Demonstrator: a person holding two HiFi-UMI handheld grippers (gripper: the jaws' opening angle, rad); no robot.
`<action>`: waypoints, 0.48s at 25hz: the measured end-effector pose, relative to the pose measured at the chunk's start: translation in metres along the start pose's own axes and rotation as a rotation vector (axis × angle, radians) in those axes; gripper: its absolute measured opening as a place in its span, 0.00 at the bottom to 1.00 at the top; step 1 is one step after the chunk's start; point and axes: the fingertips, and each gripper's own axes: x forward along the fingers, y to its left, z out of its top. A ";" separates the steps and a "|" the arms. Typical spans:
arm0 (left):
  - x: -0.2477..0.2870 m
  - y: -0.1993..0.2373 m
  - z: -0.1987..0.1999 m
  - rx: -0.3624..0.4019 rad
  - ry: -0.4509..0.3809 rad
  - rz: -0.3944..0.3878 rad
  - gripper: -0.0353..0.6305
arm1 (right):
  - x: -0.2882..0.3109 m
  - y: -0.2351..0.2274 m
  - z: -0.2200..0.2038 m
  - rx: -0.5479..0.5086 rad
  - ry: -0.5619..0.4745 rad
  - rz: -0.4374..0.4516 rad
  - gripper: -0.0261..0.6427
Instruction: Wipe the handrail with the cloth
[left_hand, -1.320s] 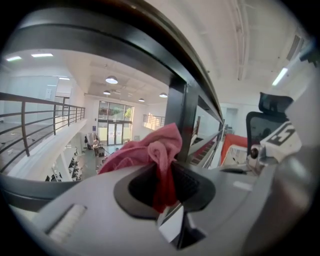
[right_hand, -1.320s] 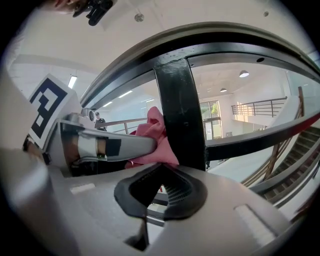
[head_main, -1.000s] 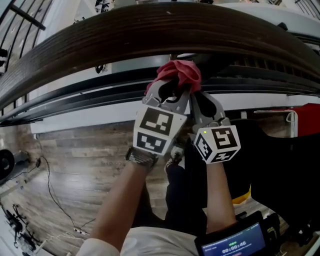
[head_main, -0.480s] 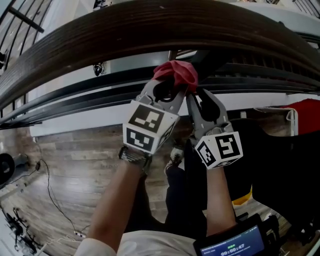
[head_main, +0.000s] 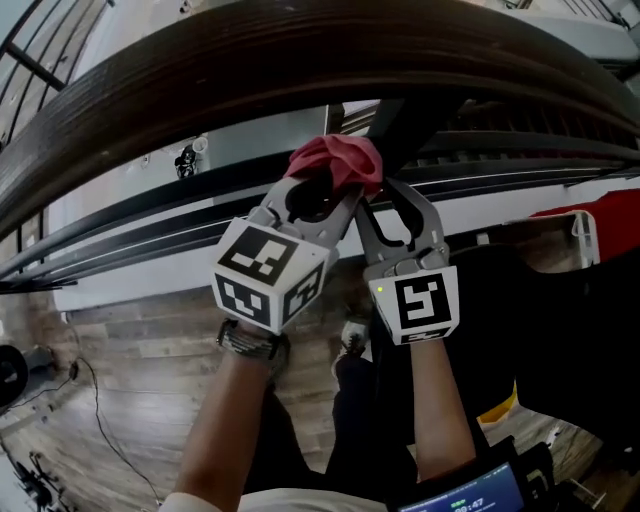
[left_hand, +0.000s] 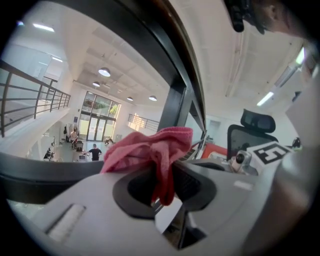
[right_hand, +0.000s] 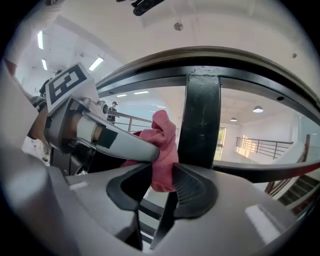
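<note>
The dark wooden handrail curves across the top of the head view, on a black post. A pink cloth is bunched just under it. My left gripper has just been opening its jaws; the cloth drapes over them and a strip hangs loosely in the gap. My right gripper comes in from the right, close beside the left. Its jaws are shut on a fold of the cloth, right next to the post. The left gripper's finger reaches into the same bunch.
Black lower rails run under the handrail. Far below lies a wooden floor. A red object sits at the right edge. A black office chair stands behind, and a screen device shows at the bottom edge.
The left gripper's jaws stand wider round the cloth than a second ago. The right gripper has rolled, so its cube now faces me squarely. Both stay at the cloth.
</note>
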 end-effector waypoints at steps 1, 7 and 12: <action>0.000 0.001 -0.001 0.007 0.001 -0.015 0.20 | 0.003 0.001 -0.001 0.016 -0.014 -0.029 0.24; 0.007 -0.004 0.005 0.023 0.033 -0.107 0.26 | 0.011 -0.006 0.001 0.031 -0.069 -0.158 0.26; 0.006 -0.002 0.000 0.154 0.008 -0.084 0.27 | 0.019 -0.008 -0.007 -0.027 -0.055 -0.231 0.27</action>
